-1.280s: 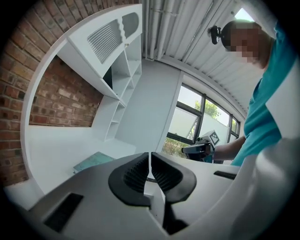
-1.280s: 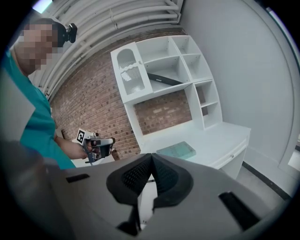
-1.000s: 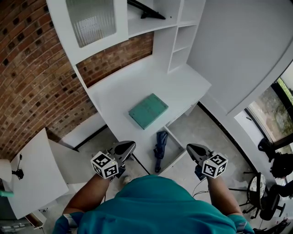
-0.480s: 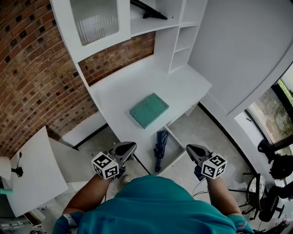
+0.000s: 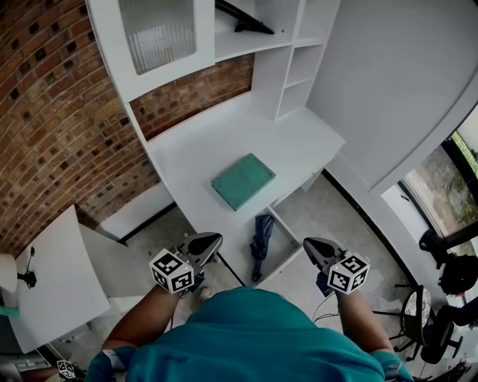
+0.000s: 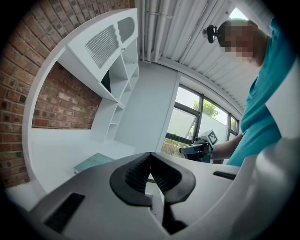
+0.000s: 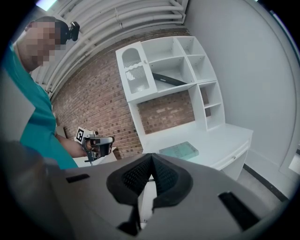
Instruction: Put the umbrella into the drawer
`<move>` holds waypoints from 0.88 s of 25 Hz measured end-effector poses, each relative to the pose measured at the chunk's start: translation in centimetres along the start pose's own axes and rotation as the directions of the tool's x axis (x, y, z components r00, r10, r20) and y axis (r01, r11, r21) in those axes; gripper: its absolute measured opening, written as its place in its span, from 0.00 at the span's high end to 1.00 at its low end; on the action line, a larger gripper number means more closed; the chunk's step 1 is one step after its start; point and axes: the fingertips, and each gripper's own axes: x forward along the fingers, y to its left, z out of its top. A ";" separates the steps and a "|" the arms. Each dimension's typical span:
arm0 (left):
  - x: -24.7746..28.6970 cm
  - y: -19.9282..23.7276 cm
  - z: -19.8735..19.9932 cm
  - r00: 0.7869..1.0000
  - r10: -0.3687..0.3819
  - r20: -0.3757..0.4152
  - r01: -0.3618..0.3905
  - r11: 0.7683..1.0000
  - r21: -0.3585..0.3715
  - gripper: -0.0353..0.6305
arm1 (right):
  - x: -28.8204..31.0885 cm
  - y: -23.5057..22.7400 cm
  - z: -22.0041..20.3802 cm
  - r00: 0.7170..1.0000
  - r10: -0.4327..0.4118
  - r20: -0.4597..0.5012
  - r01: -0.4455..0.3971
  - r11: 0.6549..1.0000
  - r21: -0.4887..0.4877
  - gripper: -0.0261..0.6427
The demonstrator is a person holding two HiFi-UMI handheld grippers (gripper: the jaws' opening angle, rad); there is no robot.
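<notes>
In the head view a folded dark blue umbrella [image 5: 261,244] lies inside the open white drawer [image 5: 287,240] pulled out from the desk front. My left gripper [image 5: 211,240] hangs to the left of the drawer, shut and empty. My right gripper [image 5: 308,245] is level with it at the right of the drawer, also shut with nothing between its pads. In the left gripper view the black pads [image 6: 161,176] meet; the right gripper [image 6: 183,149] shows beyond them. The right gripper view shows its own pads [image 7: 161,177] closed together, and the left gripper [image 7: 105,140] beside the person's teal sleeve.
A teal book [image 5: 243,180] lies on the white desk top [image 5: 291,142]. White shelving [image 5: 295,52] stands against the brick wall [image 5: 52,127], with a dark object [image 5: 245,19] on a shelf. A small white table [image 5: 52,283] stands at the left, chairs [image 5: 441,313] at the right.
</notes>
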 end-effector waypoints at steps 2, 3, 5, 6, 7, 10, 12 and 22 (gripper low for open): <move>-0.1 0.1 0.0 1.000 0.003 -0.001 -0.003 1.000 0.000 0.92 | 0.0 -0.1 -0.1 1.000 0.000 -0.010 0.000 1.000 -0.001 0.93; -0.1 0.1 0.1 1.000 0.004 -0.001 -0.004 1.000 0.000 0.92 | 0.1 -0.1 -0.2 1.000 -0.001 -0.015 0.001 1.000 -0.004 0.93; -0.1 0.1 0.1 1.000 0.006 -0.003 -0.006 1.000 0.001 0.92 | 0.1 0.0 -0.3 1.000 -0.002 -0.022 0.002 1.000 -0.010 0.93; -0.1 0.2 0.0 1.000 0.007 -0.004 -0.007 1.000 0.001 0.92 | 0.1 0.0 -0.3 1.000 -0.001 -0.024 0.001 1.000 -0.012 0.93; -0.1 0.2 0.0 1.000 0.009 -0.006 -0.009 1.000 0.001 0.92 | 0.1 0.0 -0.3 1.000 0.000 -0.025 0.000 1.000 -0.014 0.93; -0.1 0.3 0.0 1.000 0.012 -0.009 -0.012 1.000 0.001 0.93 | 0.3 -0.1 -0.2 1.000 0.004 -0.030 -0.004 1.000 -0.021 0.93; -0.1 0.3 0.1 1.000 0.011 -0.010 -0.011 1.000 0.004 0.92 | 0.3 -0.1 -0.2 0.999 0.005 -0.032 -0.006 1.000 -0.024 0.93; 0.1 0.3 0.1 1.000 0.008 -0.007 -0.008 1.000 0.000 0.92 | 0.4 0.0 -0.1 0.999 0.009 -0.032 -0.010 1.000 -0.023 0.93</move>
